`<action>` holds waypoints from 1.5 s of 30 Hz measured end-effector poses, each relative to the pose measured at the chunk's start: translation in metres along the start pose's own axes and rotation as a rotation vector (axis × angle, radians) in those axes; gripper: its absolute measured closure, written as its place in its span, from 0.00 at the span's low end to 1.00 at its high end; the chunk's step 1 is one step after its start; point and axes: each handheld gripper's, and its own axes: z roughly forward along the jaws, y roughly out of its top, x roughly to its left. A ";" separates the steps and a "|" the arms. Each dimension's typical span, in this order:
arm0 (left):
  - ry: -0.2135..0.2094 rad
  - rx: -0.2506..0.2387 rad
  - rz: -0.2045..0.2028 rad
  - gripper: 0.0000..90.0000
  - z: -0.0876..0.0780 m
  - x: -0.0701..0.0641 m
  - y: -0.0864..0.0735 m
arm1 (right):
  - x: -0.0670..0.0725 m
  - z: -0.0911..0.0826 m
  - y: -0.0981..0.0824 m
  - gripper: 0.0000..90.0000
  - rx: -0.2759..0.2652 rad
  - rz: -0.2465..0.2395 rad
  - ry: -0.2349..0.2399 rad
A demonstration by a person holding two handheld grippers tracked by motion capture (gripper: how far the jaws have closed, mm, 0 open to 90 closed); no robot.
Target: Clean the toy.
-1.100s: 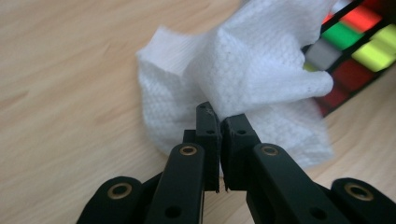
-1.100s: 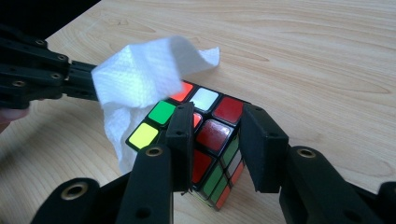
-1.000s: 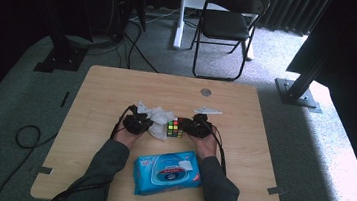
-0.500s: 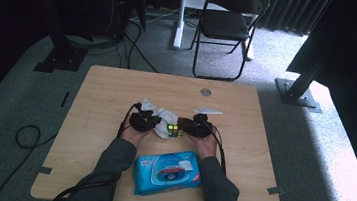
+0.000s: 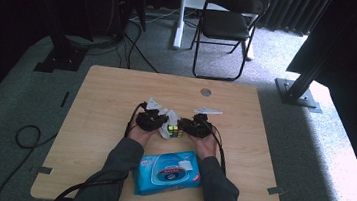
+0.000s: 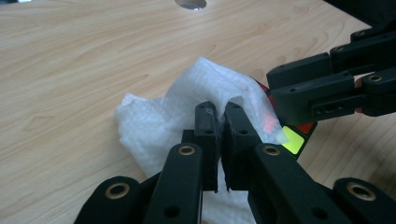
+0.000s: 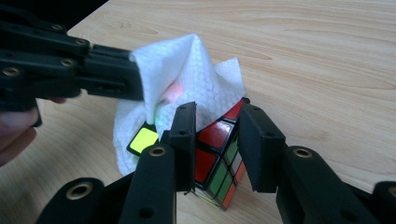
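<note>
The puzzle cube [image 7: 219, 158] sits on the wooden table [image 5: 96, 102], just beyond the blue pack of wipes [image 5: 168, 172] that lies by the near edge. The right gripper [image 7: 217, 140] clamps the cube between its two jaws, one against each side. The left gripper [image 6: 220, 126] has its jaws pressed together on a fold of a white wipe [image 6: 163, 121], and the wipe drapes against the cube's far side, touching it.
</note>
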 end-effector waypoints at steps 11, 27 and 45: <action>0.026 0.015 0.014 0.96 0.001 -0.002 0.000 | 0.001 0.000 0.000 0.76 0.000 0.014 -0.006; 0.066 0.061 0.031 0.97 0.004 -0.004 -0.004 | 0.000 0.000 -0.002 0.76 -0.009 0.036 -0.007; 0.066 0.182 0.032 0.97 0.027 0.002 -0.023 | 0.001 0.000 -0.002 0.76 -0.010 0.044 -0.008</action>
